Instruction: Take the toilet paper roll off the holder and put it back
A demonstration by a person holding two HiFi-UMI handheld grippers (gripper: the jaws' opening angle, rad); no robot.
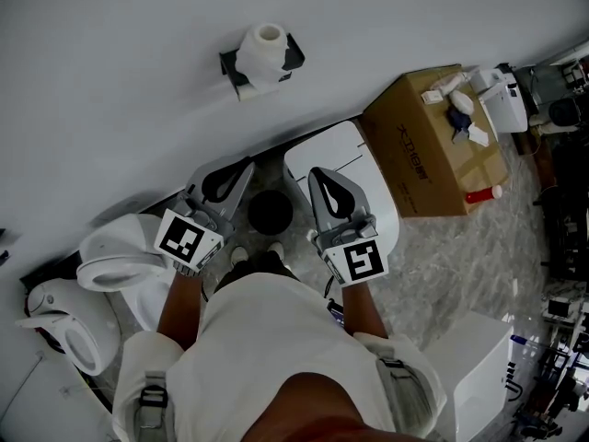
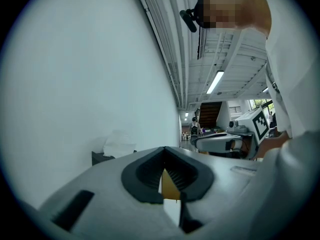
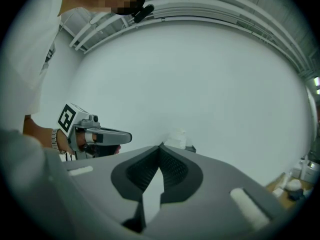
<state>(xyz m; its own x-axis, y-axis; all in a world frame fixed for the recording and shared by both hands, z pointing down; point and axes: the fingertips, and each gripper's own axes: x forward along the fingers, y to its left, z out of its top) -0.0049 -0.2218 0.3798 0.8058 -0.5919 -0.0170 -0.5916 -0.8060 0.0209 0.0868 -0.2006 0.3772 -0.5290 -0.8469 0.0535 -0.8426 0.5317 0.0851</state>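
While the roll sits on its holder on the wall, neither pair of tongs touches it, so the task looks either not yet begun or already finished; these views cannot settle which. If it is the start, everything is left: grip the roll, lift it off the holder, then seat it again.

Left tongs are together at the tips and hold nothing. Right tongs are likewise closed and empty, just beside the left pair. Both point level at the wall. The roll lies ahead of both sets of tips and well apart from them. From the left tongs it shows a little left of the tips; from the right tongs, just right of them.
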